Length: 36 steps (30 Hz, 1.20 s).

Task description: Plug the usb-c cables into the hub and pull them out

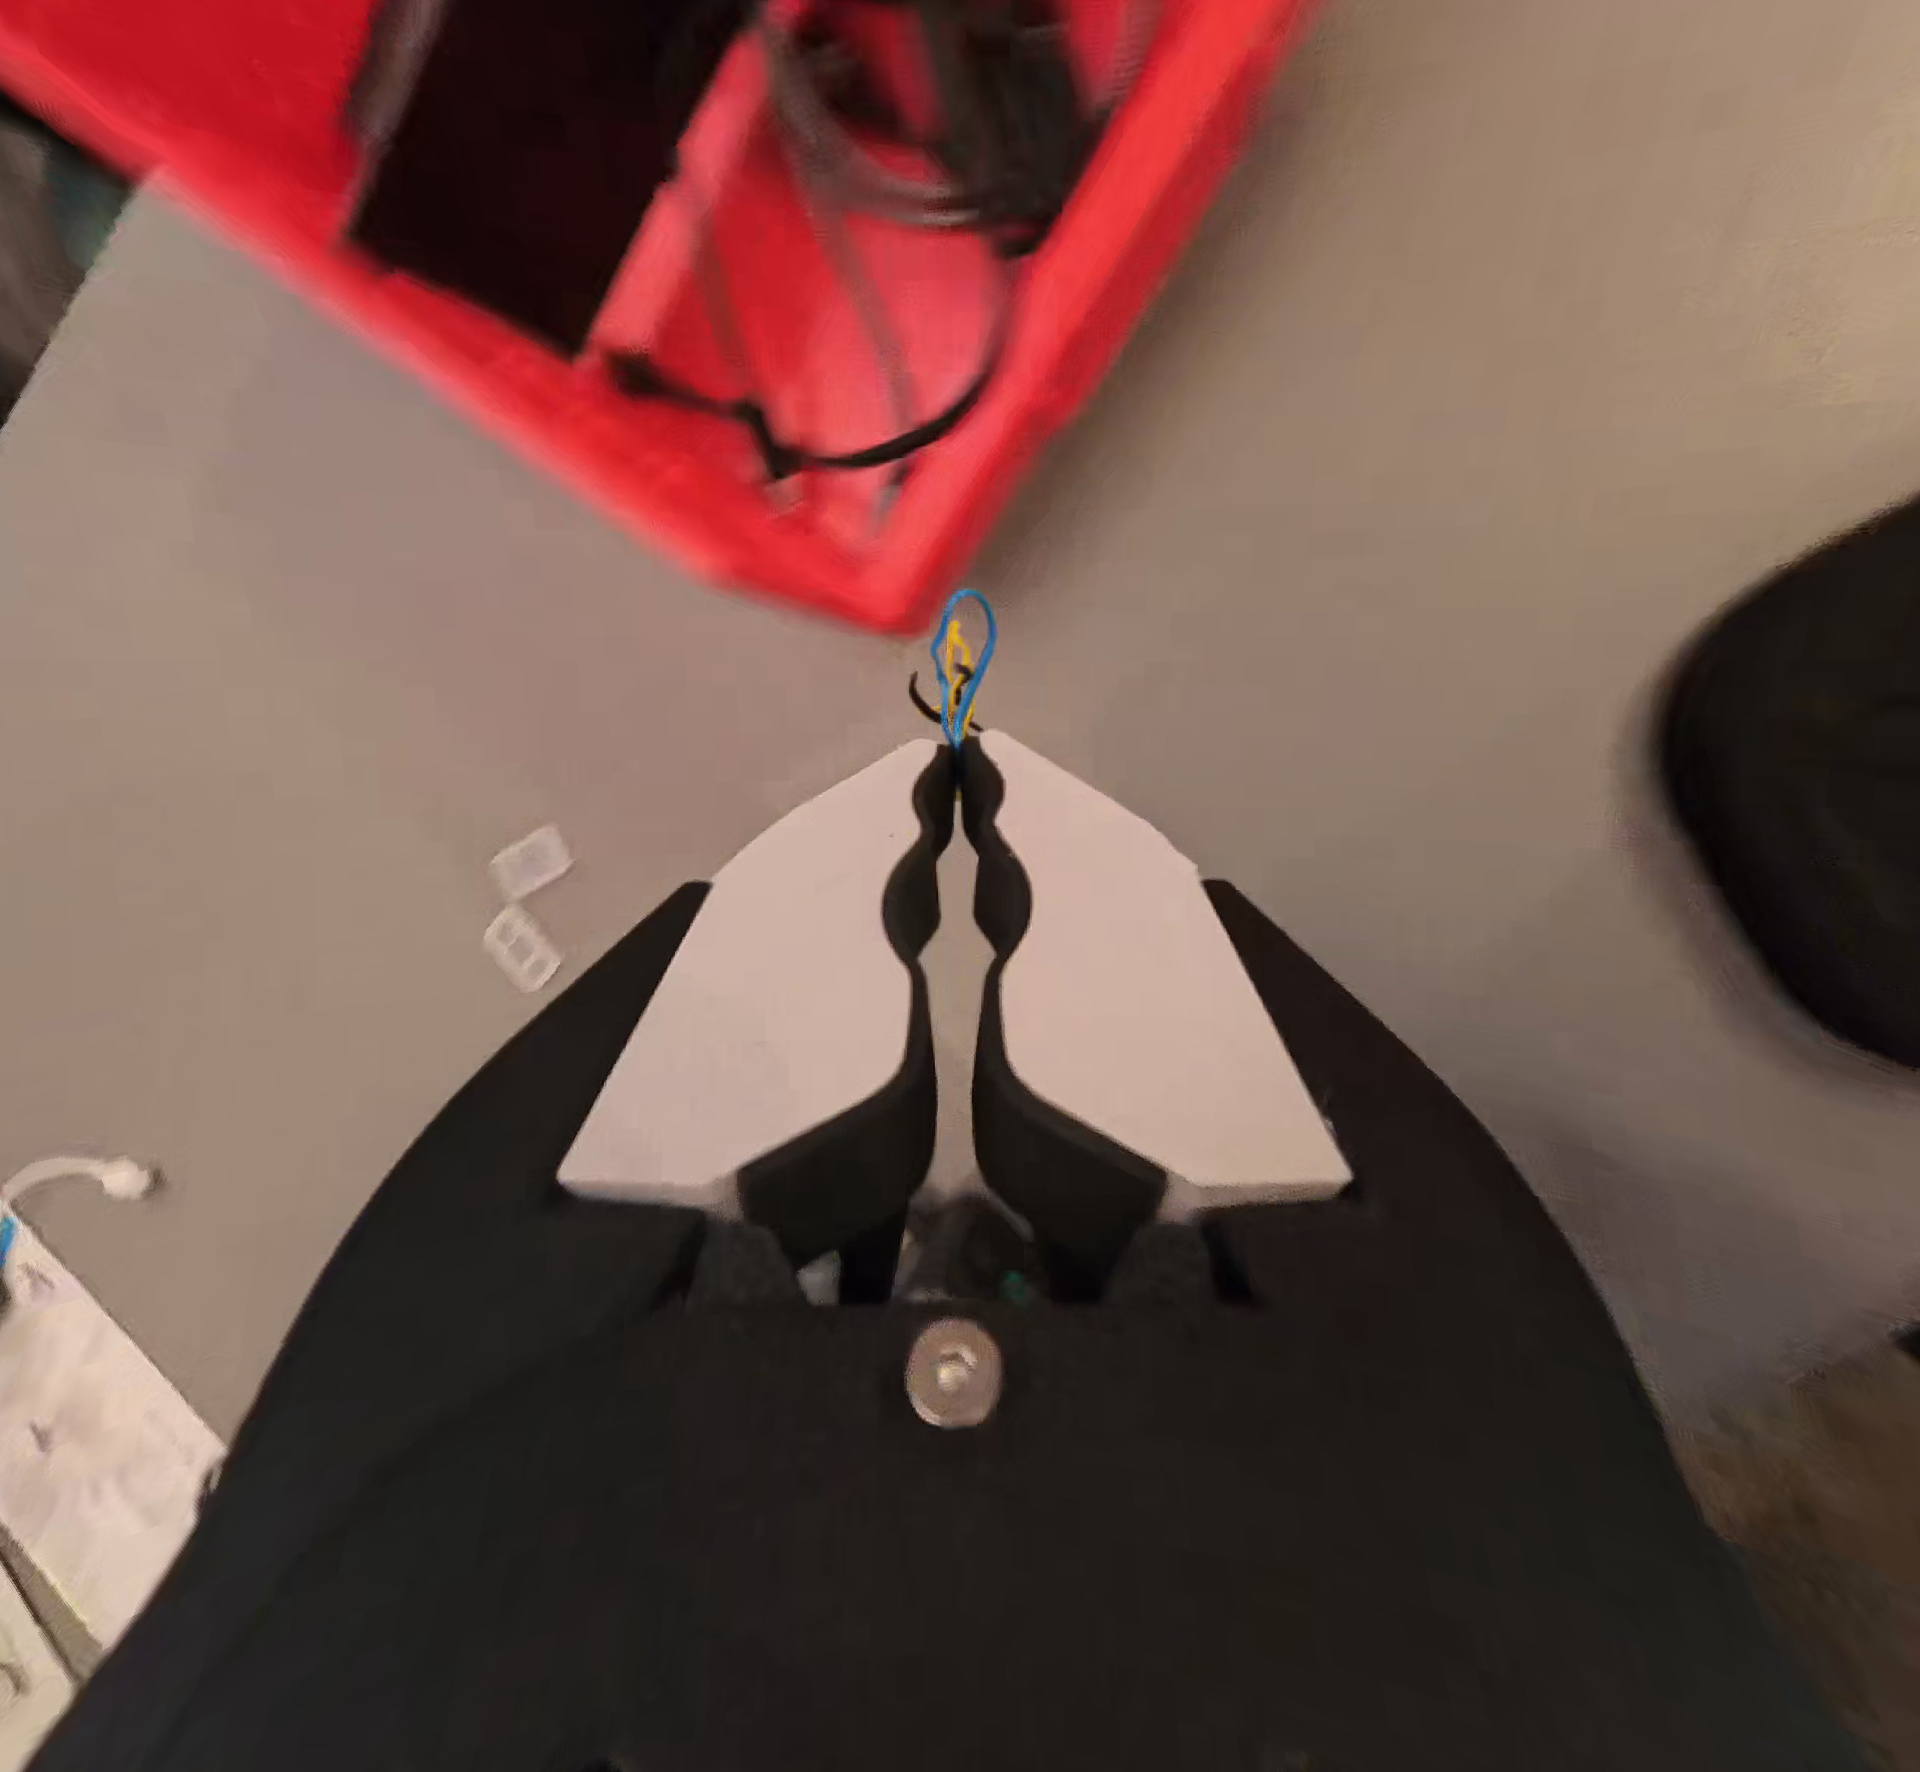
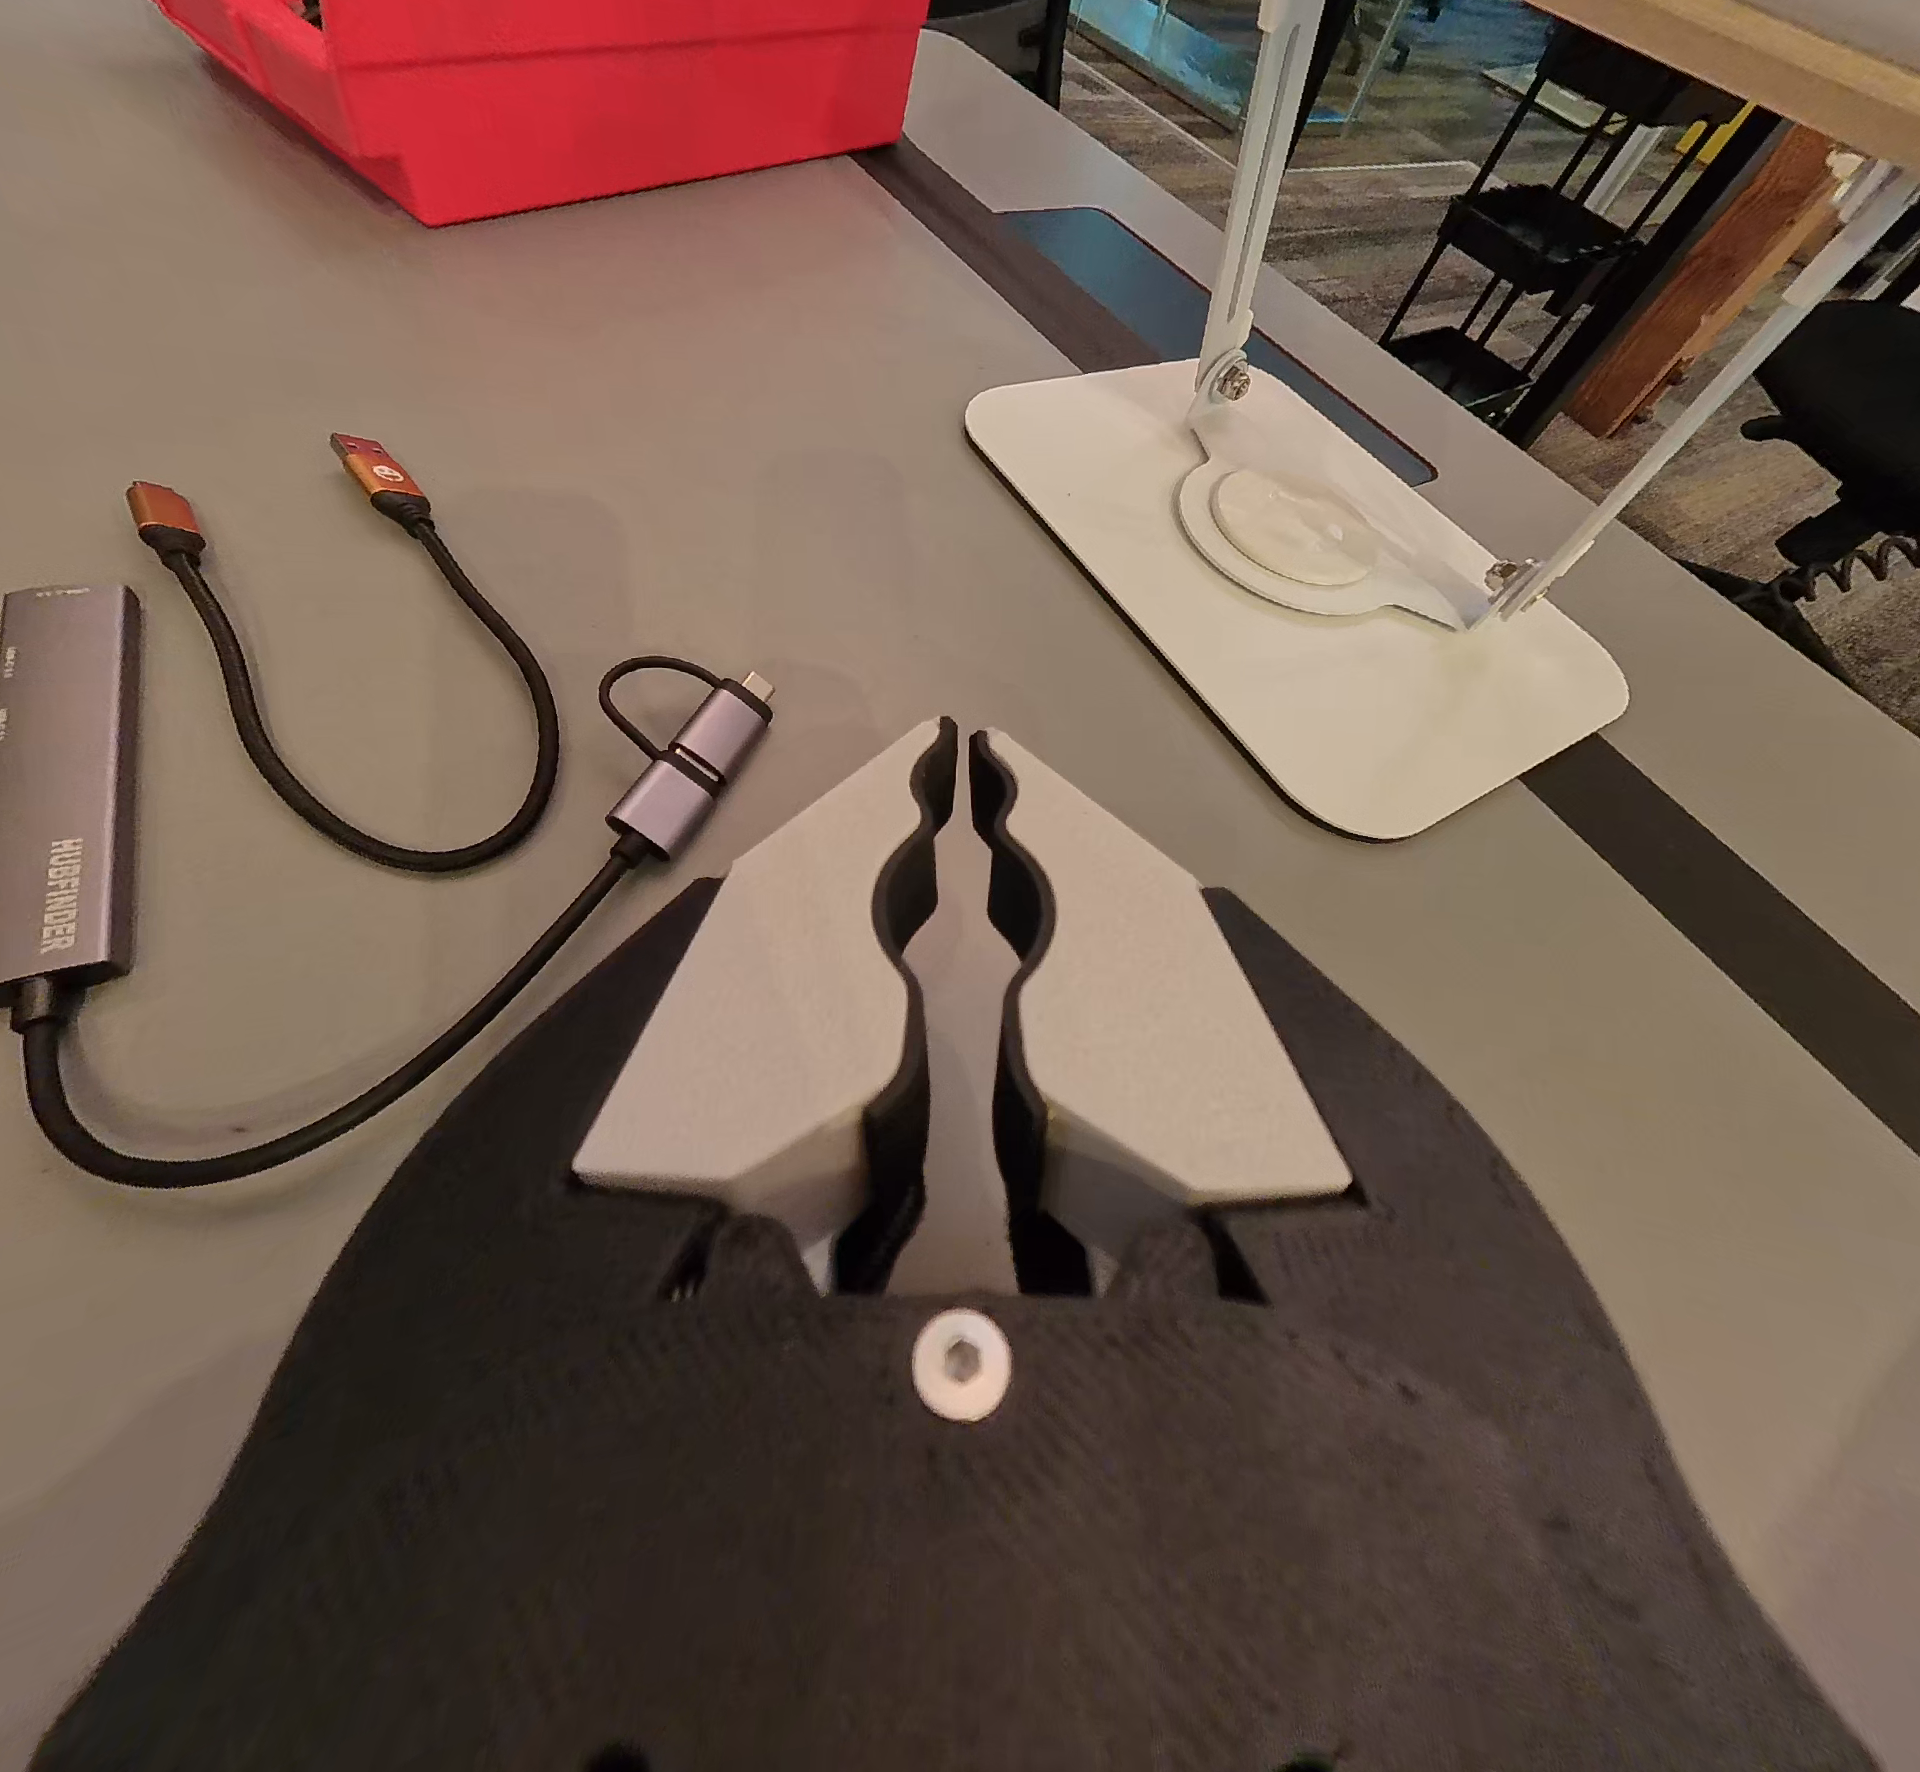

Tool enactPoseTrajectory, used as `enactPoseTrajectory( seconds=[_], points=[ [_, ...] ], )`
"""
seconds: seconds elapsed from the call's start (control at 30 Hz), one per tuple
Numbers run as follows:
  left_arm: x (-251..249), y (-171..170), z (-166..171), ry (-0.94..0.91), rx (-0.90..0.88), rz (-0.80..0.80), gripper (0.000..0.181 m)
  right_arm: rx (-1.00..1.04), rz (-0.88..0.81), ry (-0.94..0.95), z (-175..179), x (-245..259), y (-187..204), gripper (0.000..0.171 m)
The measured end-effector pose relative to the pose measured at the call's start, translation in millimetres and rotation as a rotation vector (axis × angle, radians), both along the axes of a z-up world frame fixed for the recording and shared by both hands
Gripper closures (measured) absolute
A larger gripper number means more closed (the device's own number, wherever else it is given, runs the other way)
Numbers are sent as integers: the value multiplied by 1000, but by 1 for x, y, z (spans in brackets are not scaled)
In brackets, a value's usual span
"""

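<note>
Two grippers, no plug held: our left gripper pinches thin blue-and-yellow wire loops; our right gripper is nearly closed, empty. Next we grab the short braided cable's copper plug for the grey metal hub.

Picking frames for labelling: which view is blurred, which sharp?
Left wrist view: motion blur smears the red bin and its cables; only the hand-held gripper is crisp. Right wrist view: sharp throughout, hub and braided cable clear, edges bent by the wide lens.
</note>
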State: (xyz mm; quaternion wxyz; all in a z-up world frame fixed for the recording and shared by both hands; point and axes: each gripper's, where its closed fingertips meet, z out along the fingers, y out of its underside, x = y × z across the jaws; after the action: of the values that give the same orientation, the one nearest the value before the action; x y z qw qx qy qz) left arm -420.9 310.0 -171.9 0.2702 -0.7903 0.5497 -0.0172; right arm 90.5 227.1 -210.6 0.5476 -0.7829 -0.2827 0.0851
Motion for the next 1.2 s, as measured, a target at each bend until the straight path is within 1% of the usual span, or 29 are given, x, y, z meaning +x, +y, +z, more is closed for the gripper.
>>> enactPoseTrajectory(
  seconds=[0.1, 0.2, 0.3, 0.4, 0.47, 0.57, 0.67, 0.73, 0.8, 0.9, 1.0, 1.1, 1.2],
  points=[
    [47, -41, -19, 82, -18, -149, 180, 0, 4, 1, 0, 0, -1, 171],
    [94, -74, -37, 42, -81, -260, 180, -2, 9, 3, 0, -1, -1, 171],
    [127, -97, -58, 29, -144, -321, 180, -5, 14, 9, 0, -1, -2, 171],
    [144, -103, -75, 22, -158, -321, 177, -11, 17, 20, 1, 0, -3, 171],
    [149, -105, -81, 4, -160, -322, 168, -13, 16, 19, 0, 0, -3, 169],
    [146, -103, -78, -36, -159, -288, 158, 10, 18, -22, 5, 0, -4, 168],
    [138, -99, -67, -85, -123, -268, 155, 62, 70, -66, 19, -19, -8, 169],
    [133, -93, -63, -102, -87, -253, 158, 75, 106, -102, 22, -35, -10, 168],
    [129, -93, -69, -85, -57, -292, 160, 85, 142, -148, 22, -49, -12, 168],
    [127, -96, -86, -52, -88, -296, 164, 81, 185, -154, 19, -65, -16, 169],
    [133, -100, -91, -94, -105, -308, 166, 84, 200, -158, 19, -71, -18, 169],
    [134, -100, -95, -101, -110, -302, 178, 107, 213, -147, 28, -78, -20, 170],
    [136, -99, -95, -133, -102, -298, 180, 138, 254, -150, 40, -95, -25, 171]
  ],
)
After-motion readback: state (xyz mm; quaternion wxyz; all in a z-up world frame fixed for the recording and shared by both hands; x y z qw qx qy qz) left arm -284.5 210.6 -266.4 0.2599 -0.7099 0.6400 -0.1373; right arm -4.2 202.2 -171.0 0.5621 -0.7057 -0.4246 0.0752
